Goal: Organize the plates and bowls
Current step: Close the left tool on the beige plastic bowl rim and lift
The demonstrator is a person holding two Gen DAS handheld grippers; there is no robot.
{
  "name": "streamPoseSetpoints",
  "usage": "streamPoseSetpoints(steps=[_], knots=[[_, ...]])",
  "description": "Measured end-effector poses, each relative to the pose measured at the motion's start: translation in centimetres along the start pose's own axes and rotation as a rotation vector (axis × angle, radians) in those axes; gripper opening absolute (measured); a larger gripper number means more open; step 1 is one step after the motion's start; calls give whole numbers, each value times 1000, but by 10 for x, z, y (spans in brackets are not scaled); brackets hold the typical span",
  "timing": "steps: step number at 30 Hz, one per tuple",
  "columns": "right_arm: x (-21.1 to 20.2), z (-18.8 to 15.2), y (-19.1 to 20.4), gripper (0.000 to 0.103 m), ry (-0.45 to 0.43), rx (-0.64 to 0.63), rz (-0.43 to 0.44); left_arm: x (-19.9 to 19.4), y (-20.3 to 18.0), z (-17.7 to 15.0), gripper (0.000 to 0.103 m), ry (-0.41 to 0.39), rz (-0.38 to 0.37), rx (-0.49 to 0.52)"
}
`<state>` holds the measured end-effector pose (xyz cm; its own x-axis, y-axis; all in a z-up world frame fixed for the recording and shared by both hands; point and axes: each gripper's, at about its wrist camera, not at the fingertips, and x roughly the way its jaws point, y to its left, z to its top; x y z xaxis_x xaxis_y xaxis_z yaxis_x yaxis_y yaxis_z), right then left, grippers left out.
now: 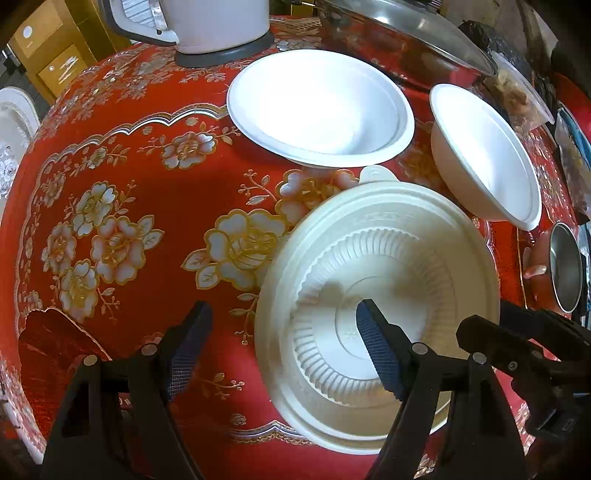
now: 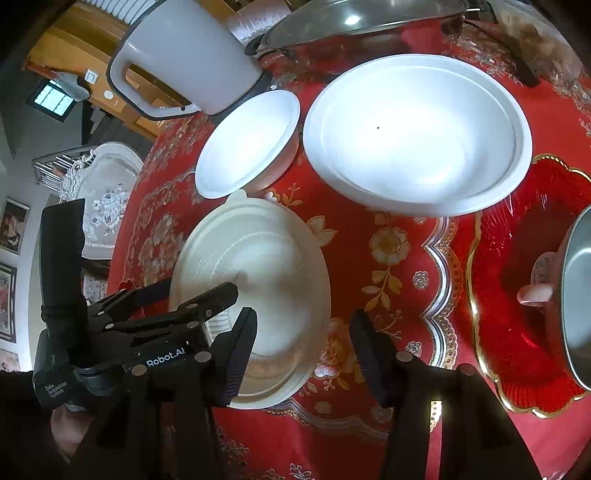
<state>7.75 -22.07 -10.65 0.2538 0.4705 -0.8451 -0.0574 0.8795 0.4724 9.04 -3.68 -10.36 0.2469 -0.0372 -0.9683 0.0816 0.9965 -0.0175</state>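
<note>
Left gripper (image 1: 284,332) jaws spread wide, one finger over ribbed cream bowl (image 1: 376,317), other outside its rim, nothing clenched as far as I see. Right gripper (image 2: 303,354) also released, hovering over red floral tablecloth (image 2: 388,295) just beside that bowl. Two white foam bowls (image 1: 321,107) (image 1: 484,155) sit behind, near white kettle (image 1: 214,22).

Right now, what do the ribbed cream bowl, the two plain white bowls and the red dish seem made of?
Ribbed bowl: likely thin moulded plastic, cream, semi-matte, with pressed fluting and a pull tab. Plain white bowls: probably foam or pulp disposables, matte, thin rolled rims. Red dish: looks like glass, translucent, glossy, gilt scalloped edge.
</note>
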Motion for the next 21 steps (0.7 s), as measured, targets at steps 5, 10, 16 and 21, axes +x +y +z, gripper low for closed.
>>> streamPoseSetpoints(steps=[5, 10, 16, 21], knots=[[3, 1, 4, 30, 10, -24, -18, 4, -4, 2, 80, 5, 0, 7], [6, 0, 5, 20, 17, -30, -25, 5, -7, 2, 80, 6, -2, 15], [5, -1, 2, 20, 14, -20, -25, 5, -9, 0, 80, 10, 1, 19], [8, -2, -2, 20, 20, 3, -8, 6, -12, -3, 80, 13, -32, 9]])
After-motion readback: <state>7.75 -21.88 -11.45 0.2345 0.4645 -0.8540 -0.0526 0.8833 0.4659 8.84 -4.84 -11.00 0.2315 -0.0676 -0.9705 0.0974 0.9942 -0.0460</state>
